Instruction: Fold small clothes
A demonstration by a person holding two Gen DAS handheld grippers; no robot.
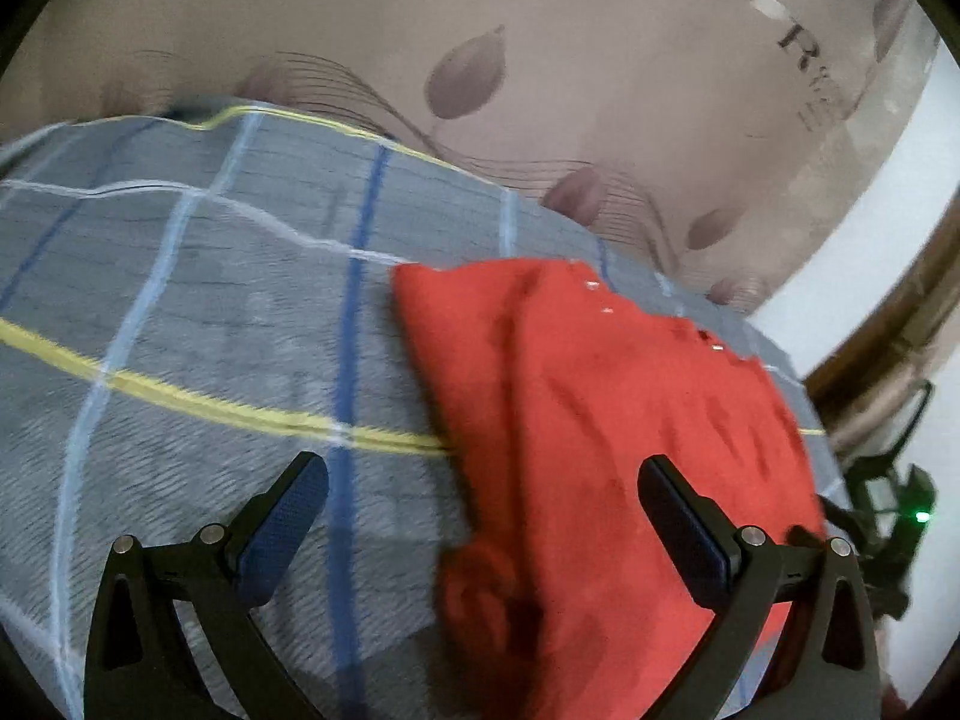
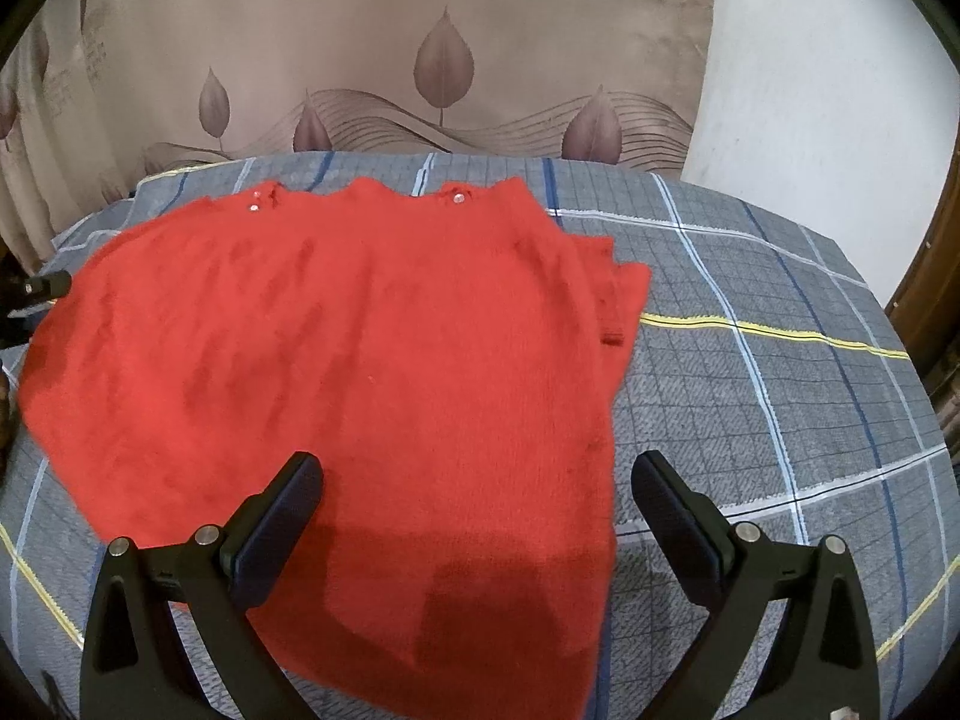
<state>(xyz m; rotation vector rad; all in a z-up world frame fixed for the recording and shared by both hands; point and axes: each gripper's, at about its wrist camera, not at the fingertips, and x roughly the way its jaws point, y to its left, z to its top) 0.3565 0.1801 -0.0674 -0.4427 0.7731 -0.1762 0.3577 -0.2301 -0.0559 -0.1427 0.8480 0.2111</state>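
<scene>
My right gripper (image 2: 477, 510) hangs with jaws spread wide and empty over the near hem of a red sweater (image 2: 336, 360), which lies flat on a grey plaid cloth (image 2: 780, 420) covering the surface below; I cannot tell whether that surface is a bed or a worktop. The sweater's neckline points away from me, small shiny buttons (image 2: 459, 198) showing at the shoulders, and one sleeve is tucked in along the right edge, its cuff peeking out. My left gripper (image 1: 483, 516) is likewise wide open and holding nothing, hovering above the cloth's blue and yellow stripes at the sweater's side, one finger (image 1: 684, 528) over the red knit and the other over bare plaid. The left view is blurred. In that view a bunched fold of red sits at the sweater's near corner. A brown curtain (image 2: 420, 30) printed with leaves hangs behind, a white wall (image 2: 828, 72) beside it.
</scene>
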